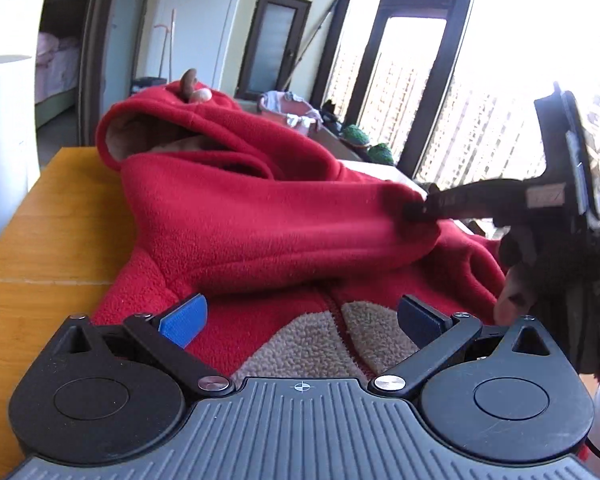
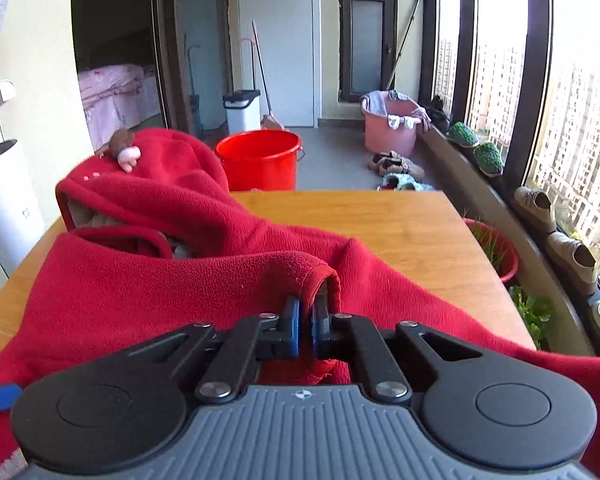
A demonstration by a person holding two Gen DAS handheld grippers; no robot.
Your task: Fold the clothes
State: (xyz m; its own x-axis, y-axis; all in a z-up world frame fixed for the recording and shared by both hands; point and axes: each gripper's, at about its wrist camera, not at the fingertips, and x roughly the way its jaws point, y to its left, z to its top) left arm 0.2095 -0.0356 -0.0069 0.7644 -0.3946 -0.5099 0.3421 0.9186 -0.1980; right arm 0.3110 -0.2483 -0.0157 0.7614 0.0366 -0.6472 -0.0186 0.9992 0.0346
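A red fleece hooded garment lies spread on the wooden surface. The right hand-held gripper pinches its sleeve cuff; the left hand-held gripper hovers spread above the chest. Likely next: carry the sleeve inward across the body.

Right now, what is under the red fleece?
The wooden table, bare at its far and left edges. The fleece hides the rest; anything else beneath it cannot be seen.
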